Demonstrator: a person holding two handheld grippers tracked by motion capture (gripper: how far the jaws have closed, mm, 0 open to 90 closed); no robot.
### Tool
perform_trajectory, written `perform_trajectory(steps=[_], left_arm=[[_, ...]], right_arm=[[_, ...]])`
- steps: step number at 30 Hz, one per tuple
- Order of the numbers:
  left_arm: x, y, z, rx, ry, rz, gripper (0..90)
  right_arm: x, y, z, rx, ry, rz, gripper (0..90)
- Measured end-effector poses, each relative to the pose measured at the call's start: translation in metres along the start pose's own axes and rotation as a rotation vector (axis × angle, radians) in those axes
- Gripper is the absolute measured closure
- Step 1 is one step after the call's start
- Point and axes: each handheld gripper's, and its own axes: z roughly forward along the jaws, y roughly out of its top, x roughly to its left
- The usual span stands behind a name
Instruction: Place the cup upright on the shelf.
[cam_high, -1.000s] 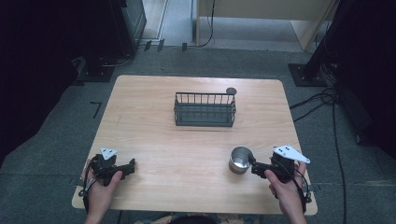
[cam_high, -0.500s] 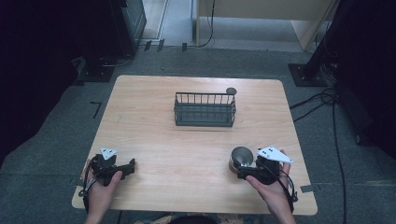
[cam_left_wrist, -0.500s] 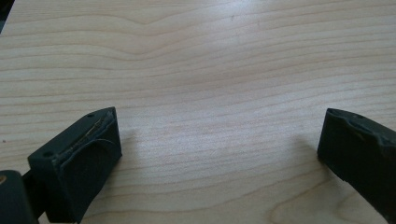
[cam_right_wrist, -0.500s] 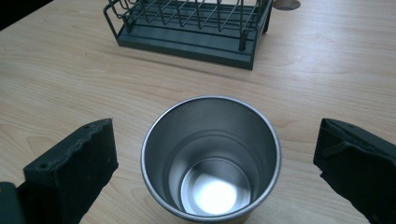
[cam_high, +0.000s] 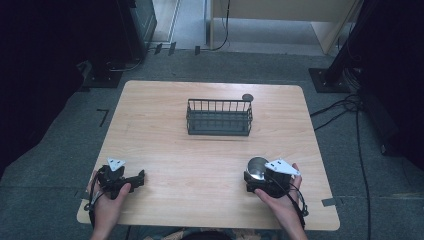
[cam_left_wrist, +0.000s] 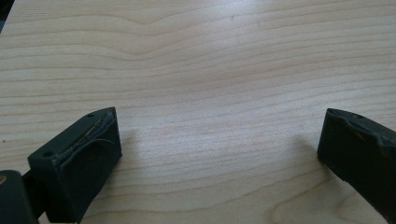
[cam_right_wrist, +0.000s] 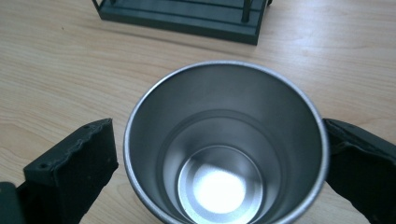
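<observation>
A shiny steel cup (cam_high: 256, 166) stands upright and empty on the wooden table (cam_high: 210, 150) at the front right. My right gripper (cam_high: 260, 176) is open, with one jaw on each side of the cup. In the right gripper view the cup (cam_right_wrist: 224, 140) sits between the jaws of that gripper (cam_right_wrist: 219, 161); a thin gap shows at the left jaw, and the right jaw is at the cup's wall. My left gripper (cam_high: 136, 178) rests open at the front left, with bare wood between its jaws (cam_left_wrist: 219, 149).
A dark wire basket (cam_high: 219, 117) stands at the middle back of the table, with its near edge (cam_right_wrist: 182, 16) just beyond the cup. A small dark round object (cam_high: 247, 97) sits at the basket's back right corner. Cables lie on the floor to the right.
My right gripper has moved left to the cup, so its jaws now stand around it. The cup and the left gripper have stayed put.
</observation>
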Motion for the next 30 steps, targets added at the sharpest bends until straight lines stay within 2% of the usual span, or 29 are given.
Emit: perform_trajectory(steps=[3,7,12,15,21,30], left_arm=[[0.0,0.0,0.0,0.0,0.0,0.0,0.0],[0.0,0.0,0.0,0.0,0.0,0.0,0.0],[0.0,0.0,0.0,0.0,0.0,0.0,0.0],[0.0,0.0,0.0,0.0,0.0,0.0,0.0],[0.0,0.0,0.0,0.0,0.0,0.0,0.0],[0.0,0.0,0.0,0.0,0.0,0.0,0.0]], right_arm=[[0.001,-0.003,0.005,0.017,-0.007,-0.002,0.5],[0.002,-0.005,0.011,0.028,-0.024,0.001,5.5],[0.003,-0.007,0.012,0.019,-0.045,-0.01,15.4],[0.004,-0.008,0.012,0.015,-0.055,-0.033,17.7],[0.003,-0.006,0.012,0.012,-0.049,-0.023,18.0],[0.007,0.006,0.01,-0.013,-0.03,-0.044,18.1]])
